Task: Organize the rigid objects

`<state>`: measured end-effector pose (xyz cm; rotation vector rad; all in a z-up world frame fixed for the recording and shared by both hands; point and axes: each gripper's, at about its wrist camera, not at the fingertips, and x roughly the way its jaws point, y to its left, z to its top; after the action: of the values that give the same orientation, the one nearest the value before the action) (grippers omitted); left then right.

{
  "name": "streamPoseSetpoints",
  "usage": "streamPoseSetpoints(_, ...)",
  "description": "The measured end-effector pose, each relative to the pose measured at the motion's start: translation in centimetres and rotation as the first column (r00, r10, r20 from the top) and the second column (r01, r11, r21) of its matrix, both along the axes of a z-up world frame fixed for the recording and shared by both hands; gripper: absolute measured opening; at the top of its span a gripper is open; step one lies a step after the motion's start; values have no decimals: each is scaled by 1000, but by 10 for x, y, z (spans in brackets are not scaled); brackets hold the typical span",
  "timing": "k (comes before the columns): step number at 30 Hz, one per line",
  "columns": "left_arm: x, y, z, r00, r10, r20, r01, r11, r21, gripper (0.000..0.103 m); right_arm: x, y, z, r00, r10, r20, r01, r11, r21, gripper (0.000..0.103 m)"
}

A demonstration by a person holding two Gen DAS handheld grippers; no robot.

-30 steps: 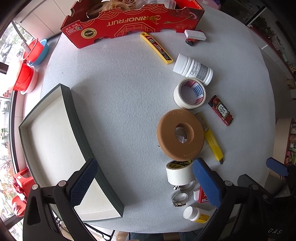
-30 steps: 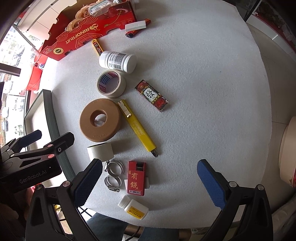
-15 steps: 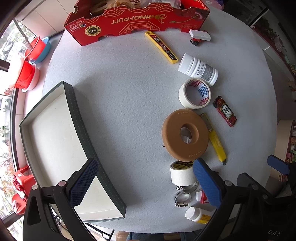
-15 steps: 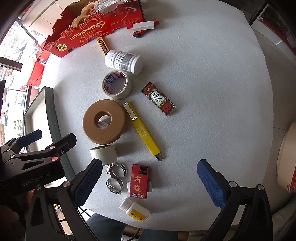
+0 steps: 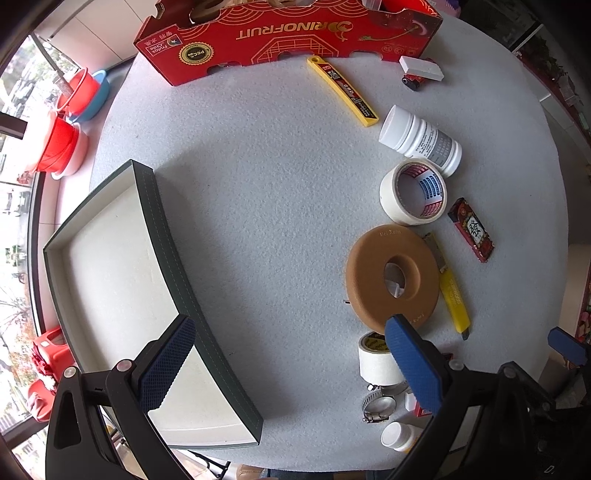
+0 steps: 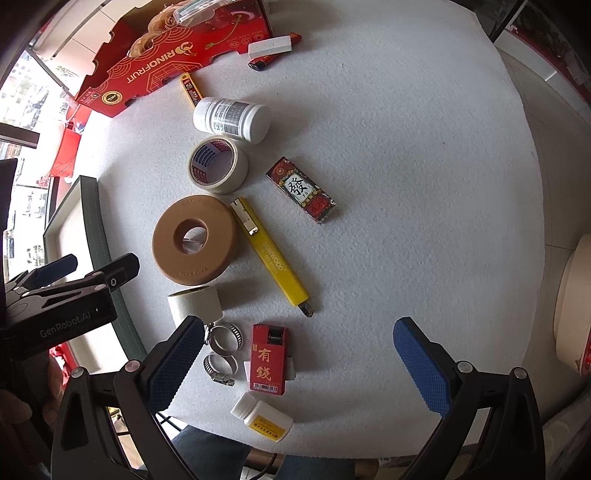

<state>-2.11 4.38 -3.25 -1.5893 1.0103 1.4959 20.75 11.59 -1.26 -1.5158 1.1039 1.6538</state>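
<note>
Red box (image 5: 288, 33) cut off at top — contents (partly hidden) unclear.

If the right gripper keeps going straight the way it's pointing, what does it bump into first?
Probably bare table: the open right gripper aims at the white foam tabletop, beside the red rectangular box with gold characters and the long yellow utility knife. Depth is hard to judge.

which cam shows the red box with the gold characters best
The right wrist view: the red box lies fully visible between the open fingers, beside the hose clamps. In the left wrist view only a sliver shows behind the left gripper's finger.
</note>
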Motion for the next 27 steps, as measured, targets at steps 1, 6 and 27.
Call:
streamPoseSetpoints(1, 0, 1, -2, 1000, -5, 5, 5, 1000, 3, 103, 1, 0, -1, 1000, -1, 1, 1, 1000, -5, 103)
streamPoseSetpoints(6, 11, 19, -14, 998, -64, -1, 64, 998, 6, 103, 4, -3, -8, 1000, 0, 11, 1, 1000, -22, 103)
streamPoseSetpoints(27, -76, 23, -55, 986, 25, -164, -28, 1000, -14, 103, 9, -4, -20, 999, 9, 48, -7, 1000, -29, 103)
